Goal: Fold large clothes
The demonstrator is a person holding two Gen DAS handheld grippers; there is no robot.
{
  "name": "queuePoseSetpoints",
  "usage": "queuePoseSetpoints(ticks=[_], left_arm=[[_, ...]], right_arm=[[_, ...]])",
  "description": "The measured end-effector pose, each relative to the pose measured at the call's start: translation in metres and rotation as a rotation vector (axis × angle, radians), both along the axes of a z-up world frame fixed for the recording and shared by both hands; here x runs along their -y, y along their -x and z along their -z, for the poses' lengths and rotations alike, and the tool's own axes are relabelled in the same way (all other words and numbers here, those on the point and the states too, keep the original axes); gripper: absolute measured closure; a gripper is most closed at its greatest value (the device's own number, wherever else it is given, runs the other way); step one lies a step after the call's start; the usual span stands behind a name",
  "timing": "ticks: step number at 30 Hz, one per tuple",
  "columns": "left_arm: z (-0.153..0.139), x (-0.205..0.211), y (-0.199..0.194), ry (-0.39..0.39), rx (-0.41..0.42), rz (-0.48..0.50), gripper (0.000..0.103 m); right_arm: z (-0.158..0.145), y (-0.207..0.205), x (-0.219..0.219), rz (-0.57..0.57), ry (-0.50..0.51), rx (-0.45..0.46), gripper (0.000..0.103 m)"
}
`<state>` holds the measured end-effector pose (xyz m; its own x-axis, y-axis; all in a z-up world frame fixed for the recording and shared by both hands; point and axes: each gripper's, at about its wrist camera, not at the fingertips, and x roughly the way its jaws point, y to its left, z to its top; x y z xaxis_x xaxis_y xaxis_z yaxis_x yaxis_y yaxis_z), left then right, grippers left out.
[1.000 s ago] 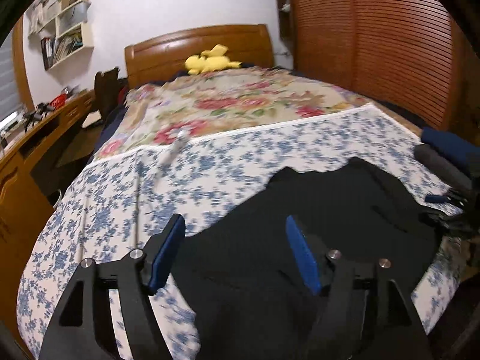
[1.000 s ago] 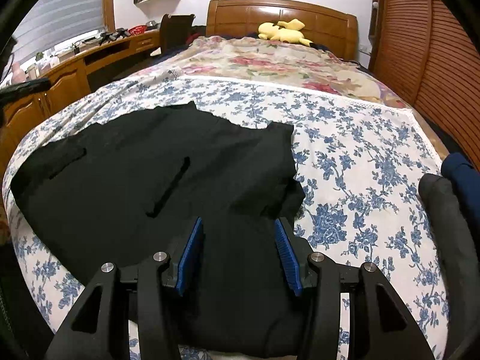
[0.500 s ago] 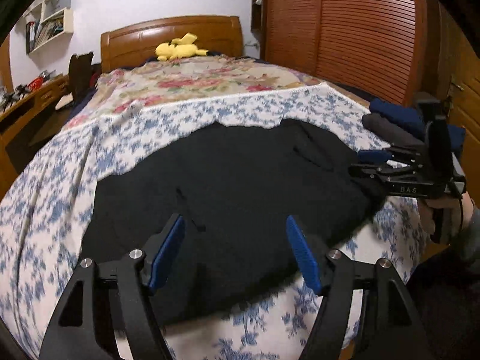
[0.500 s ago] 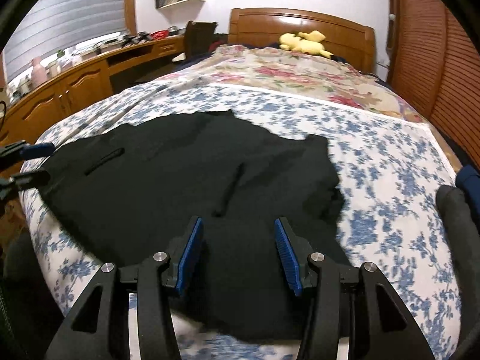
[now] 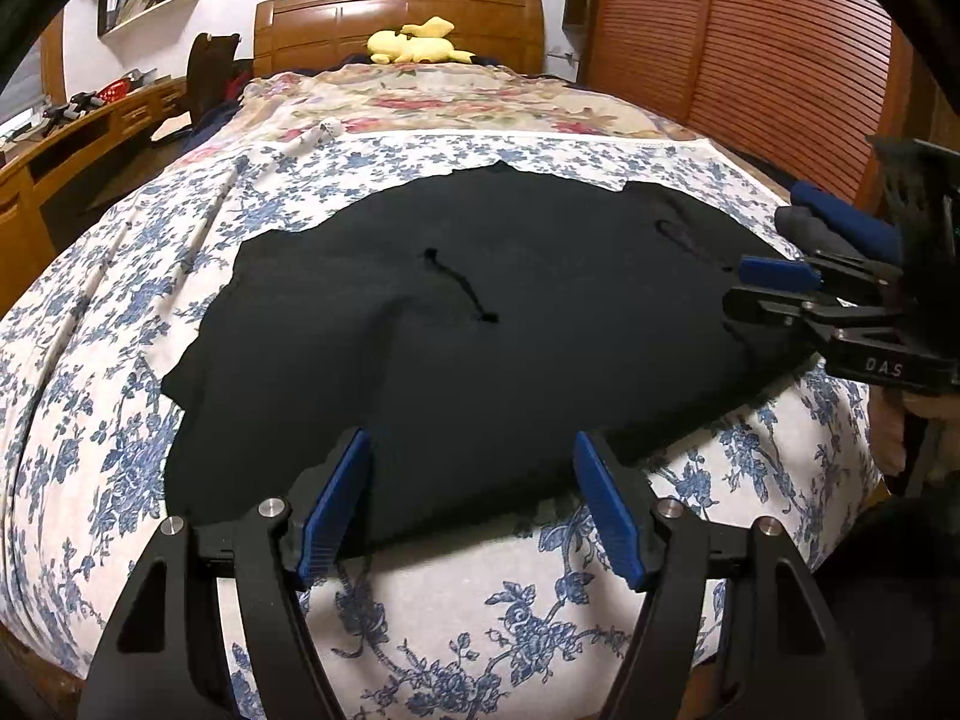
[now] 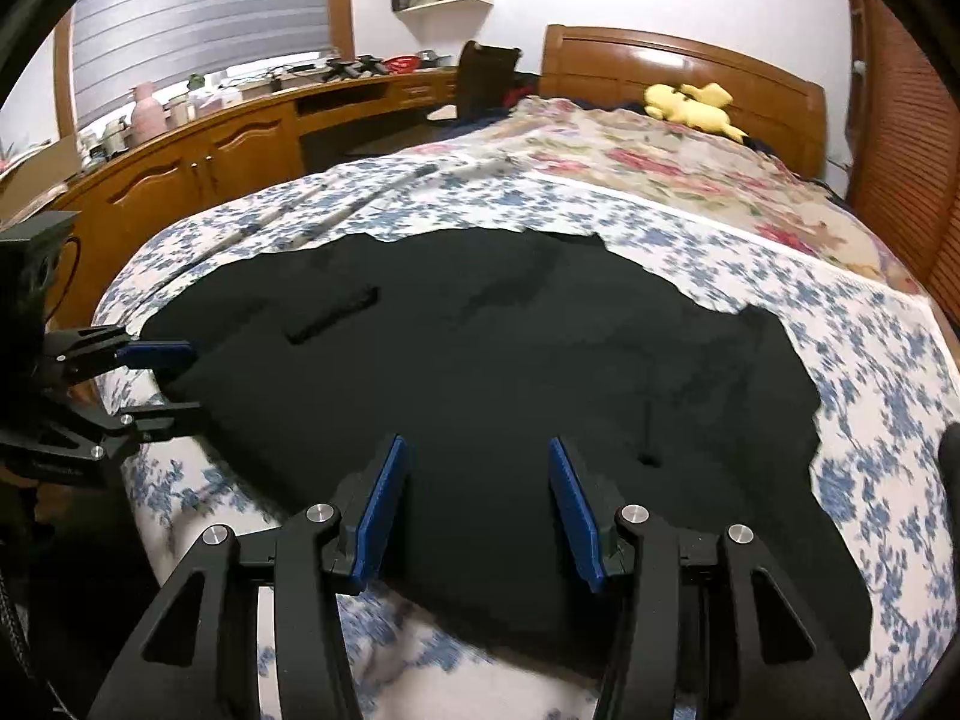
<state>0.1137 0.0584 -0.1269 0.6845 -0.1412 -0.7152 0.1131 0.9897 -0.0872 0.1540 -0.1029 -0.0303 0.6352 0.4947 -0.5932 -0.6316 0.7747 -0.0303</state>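
Note:
A large black garment (image 5: 480,324) lies spread flat on the blue-flowered bedspread (image 5: 108,360); it also shows in the right wrist view (image 6: 510,372). My left gripper (image 5: 471,492) is open and empty, just above the garment's near hem. My right gripper (image 6: 477,498) is open and empty over the near hem on its side. In the left wrist view the right gripper (image 5: 756,288) sits at the garment's right edge. In the right wrist view the left gripper (image 6: 162,384) sits at the garment's left edge.
Folded dark and blue clothes (image 5: 840,228) lie at the bed's right edge. A yellow plush toy (image 5: 420,48) sits by the wooden headboard (image 5: 396,18). A wooden desk and cabinets (image 6: 210,150) run along the left; slatted wardrobe doors (image 5: 780,60) stand on the right.
Both grippers have pulled back toward the foot of the bed and swung apart to the garment's two sides. The garment lies where it was; both stay open.

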Motion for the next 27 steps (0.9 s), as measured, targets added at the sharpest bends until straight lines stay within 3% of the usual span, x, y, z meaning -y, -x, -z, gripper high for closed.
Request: queuePoseSetpoints(ticks=[5,9,15,22,27], left_arm=[[-0.001,-0.003,0.004,0.001,0.008,-0.005,0.032],[-0.004,-0.004,0.007,0.006,0.019,-0.006,0.032],[-0.015,-0.011,0.016,-0.001,0.046,-0.022,0.032],[-0.025,-0.032,0.027,0.007,0.079,-0.076,0.032],[-0.024,-0.046,0.03,0.008,0.084,-0.126,0.032]], right_arm=[[0.014,-0.02,-0.011,-0.016,0.012,-0.034,0.052],[0.048,-0.037,-0.027,0.001,0.102,-0.155,0.052],[0.044,-0.044,-0.024,-0.014,0.092,-0.136,0.052],[0.015,-0.029,-0.02,-0.013,-0.026,-0.007,0.052],[0.031,-0.038,-0.044,-0.064,-0.013,-0.032,0.052]])
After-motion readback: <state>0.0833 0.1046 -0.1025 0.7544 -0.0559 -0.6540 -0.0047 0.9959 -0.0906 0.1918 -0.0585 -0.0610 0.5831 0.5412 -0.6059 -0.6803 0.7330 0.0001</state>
